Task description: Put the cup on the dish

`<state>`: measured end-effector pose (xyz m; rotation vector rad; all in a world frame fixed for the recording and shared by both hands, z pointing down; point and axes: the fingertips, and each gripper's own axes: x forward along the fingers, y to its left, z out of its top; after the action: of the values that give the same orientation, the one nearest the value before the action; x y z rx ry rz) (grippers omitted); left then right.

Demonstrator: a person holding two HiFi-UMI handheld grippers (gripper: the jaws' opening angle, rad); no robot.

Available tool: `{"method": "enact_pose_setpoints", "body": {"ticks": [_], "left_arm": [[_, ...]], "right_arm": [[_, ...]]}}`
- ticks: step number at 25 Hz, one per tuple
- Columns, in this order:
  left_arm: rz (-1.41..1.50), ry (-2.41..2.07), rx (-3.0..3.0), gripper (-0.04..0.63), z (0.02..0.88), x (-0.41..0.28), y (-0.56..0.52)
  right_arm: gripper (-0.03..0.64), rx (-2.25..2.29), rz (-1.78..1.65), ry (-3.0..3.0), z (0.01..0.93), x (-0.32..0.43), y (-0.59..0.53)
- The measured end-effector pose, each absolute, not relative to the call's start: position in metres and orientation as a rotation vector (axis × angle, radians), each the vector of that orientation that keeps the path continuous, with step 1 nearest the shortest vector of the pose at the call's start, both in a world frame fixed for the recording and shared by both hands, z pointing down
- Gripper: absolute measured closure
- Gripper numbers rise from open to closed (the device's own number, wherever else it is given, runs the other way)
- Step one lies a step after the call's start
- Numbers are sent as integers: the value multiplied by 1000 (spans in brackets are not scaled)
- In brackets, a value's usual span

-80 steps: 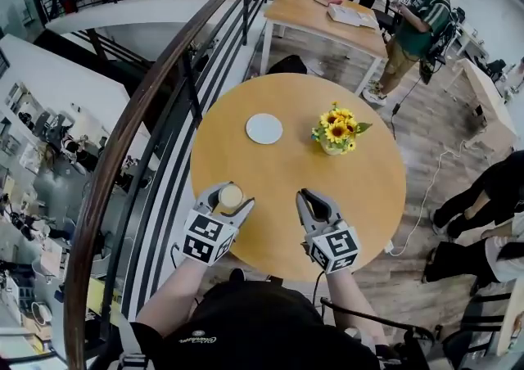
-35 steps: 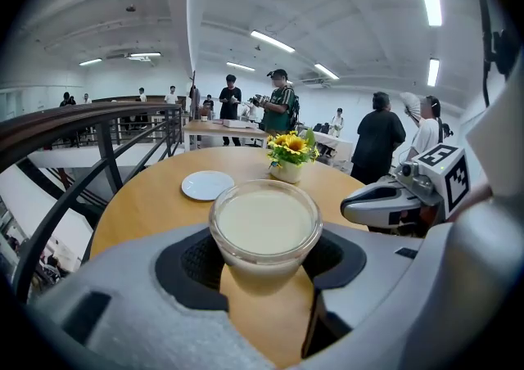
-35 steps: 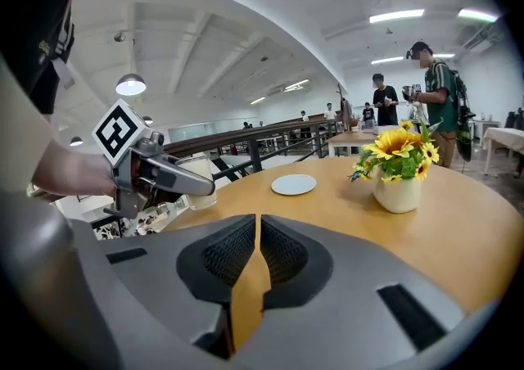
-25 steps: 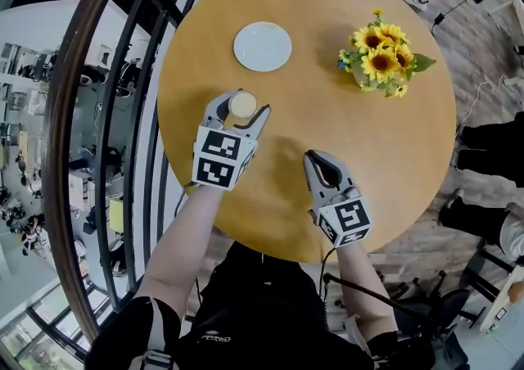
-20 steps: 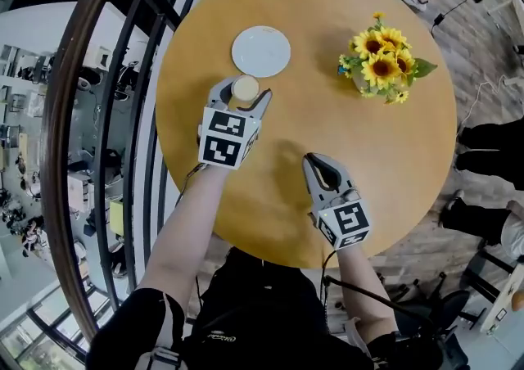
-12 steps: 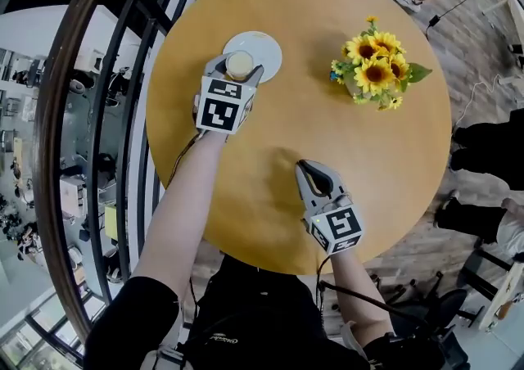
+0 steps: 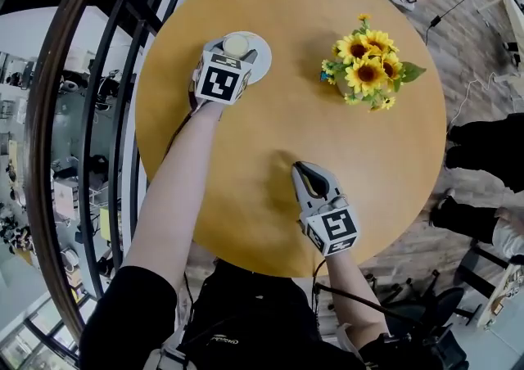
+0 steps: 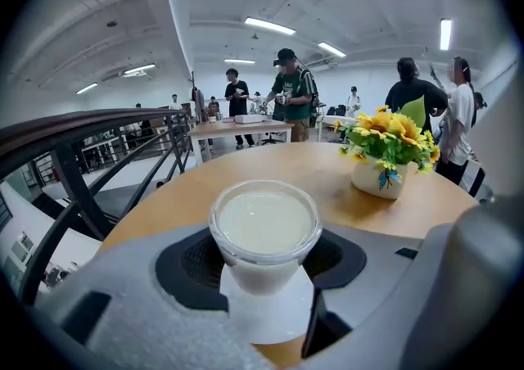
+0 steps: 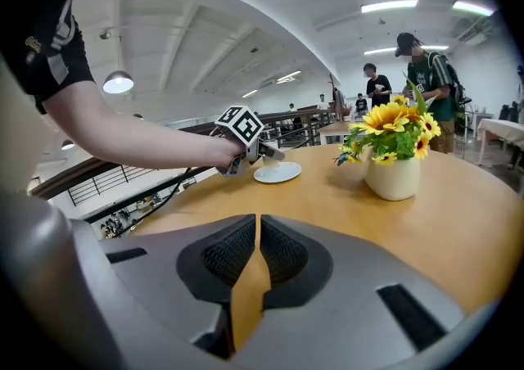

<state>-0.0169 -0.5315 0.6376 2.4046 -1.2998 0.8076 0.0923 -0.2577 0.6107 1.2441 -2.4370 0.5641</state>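
Note:
A clear cup [image 7: 237, 43] of pale milky liquid sits between the jaws of my left gripper [image 7: 232, 54], which is shut on it. The cup is over a small white dish [image 7: 262, 67] at the far left of the round wooden table. In the left gripper view the cup [image 8: 264, 225] stands upright directly above the dish [image 8: 270, 317]; I cannot tell whether its base touches. My right gripper [image 7: 305, 172] is low over the near middle of the table, shut and empty. In the right gripper view its jaws [image 9: 256, 233] meet, and the dish [image 9: 277, 172] lies far ahead.
A white vase of sunflowers [image 7: 364, 65] stands at the table's far right. A dark stair railing [image 7: 74, 115] curves close along the table's left edge [image 7: 143, 131]. People stand by other tables in the background, and someone's legs [image 7: 483, 155] are right of the table.
My left gripper has carried the cup away from me across the table, from short of the dish to over it. The right gripper has hardly moved.

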Motion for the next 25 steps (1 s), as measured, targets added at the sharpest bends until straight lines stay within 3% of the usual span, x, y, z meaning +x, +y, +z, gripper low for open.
{"method": "enact_pose_setpoints", "body": {"ticks": [25], "left_arm": [[725,-1315,2381,342,662,-19,-536]], "right_arm": [[597,1260,603,-2405,626,100,-257]]}}
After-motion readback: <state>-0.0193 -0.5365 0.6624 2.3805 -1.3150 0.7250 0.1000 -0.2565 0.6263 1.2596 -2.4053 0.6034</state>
